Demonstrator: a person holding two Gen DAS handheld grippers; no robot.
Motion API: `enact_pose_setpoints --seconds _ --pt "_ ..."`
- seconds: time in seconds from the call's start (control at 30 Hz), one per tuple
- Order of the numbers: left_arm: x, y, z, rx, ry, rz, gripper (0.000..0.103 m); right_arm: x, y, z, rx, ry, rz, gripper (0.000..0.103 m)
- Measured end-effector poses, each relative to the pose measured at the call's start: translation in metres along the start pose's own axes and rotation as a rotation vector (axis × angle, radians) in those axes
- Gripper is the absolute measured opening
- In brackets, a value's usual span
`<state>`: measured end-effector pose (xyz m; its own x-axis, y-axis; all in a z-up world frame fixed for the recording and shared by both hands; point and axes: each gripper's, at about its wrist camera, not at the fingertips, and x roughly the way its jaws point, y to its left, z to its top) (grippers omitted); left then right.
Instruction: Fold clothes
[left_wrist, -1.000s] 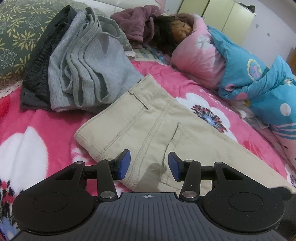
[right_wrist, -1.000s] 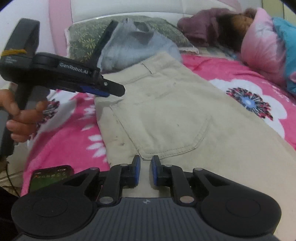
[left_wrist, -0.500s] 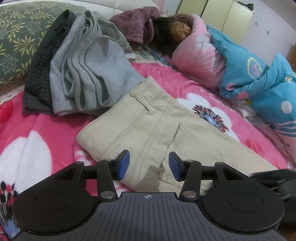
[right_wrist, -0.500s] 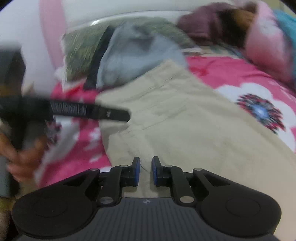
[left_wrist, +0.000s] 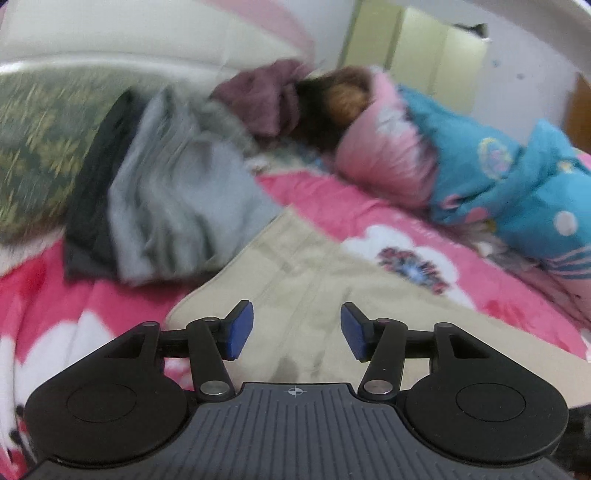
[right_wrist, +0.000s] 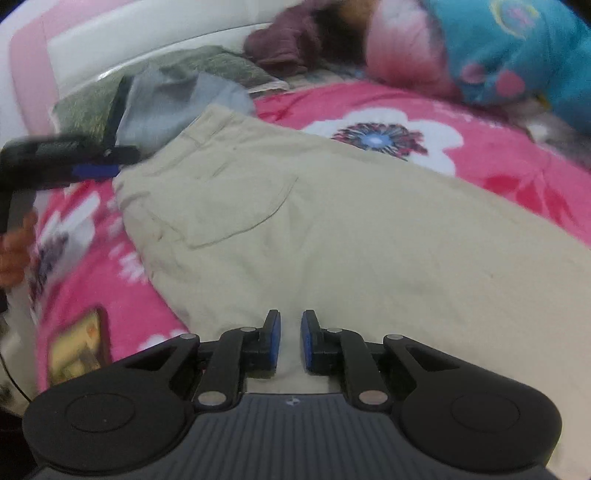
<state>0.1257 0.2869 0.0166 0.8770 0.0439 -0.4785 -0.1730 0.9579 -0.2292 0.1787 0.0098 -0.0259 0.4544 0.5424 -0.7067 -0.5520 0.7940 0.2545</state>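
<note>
Where the beige trousers (right_wrist: 332, 229) lie flat on the pink bedspread (right_wrist: 498, 162), their length runs from the waistband rightward; the left gripper (left_wrist: 297, 330), fingers spread and empty, hovers by the waistband. The right gripper (right_wrist: 289, 341), narrowly parted with nothing between, sits lower over the seat; neither looks clearly nearer.

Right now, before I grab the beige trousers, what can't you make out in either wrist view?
- Beige cotton trousers: leg ends run off the right edge in both views.
- Grey folded garment: motion blur in the left view hides its folds.
- Flat phone-like object: blurred, screen unreadable, right view.
- Right gripper: narrow gap; contact with cloth unclear.
</note>
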Motion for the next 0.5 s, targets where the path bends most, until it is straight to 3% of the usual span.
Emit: enact_pose_setpoints --seconds 0.1,0.27,0.4,0.5 --pt "0.0 -0.021 -0.004 0.062 0.018 -0.085 0.055 -0.023 -0.001 0.001 -0.007 -0.027 -0.052 0.013" --pt "0.016 -0.061 -0.022 0.221 0.143 -0.184 0.055 -0.049 -0.007 -0.012 -0.003 -0.068 -0.119 0.013" --pt "0.03 -0.071 -0.036 0.276 0.218 -0.214 0.056 -0.066 -0.013 -0.025 0.005 -0.098 -0.167 0.013" --pt "0.033 -0.074 -0.041 0.288 0.225 -0.204 0.057 -0.08 -0.017 -0.035 0.01 -0.12 -0.204 0.012"
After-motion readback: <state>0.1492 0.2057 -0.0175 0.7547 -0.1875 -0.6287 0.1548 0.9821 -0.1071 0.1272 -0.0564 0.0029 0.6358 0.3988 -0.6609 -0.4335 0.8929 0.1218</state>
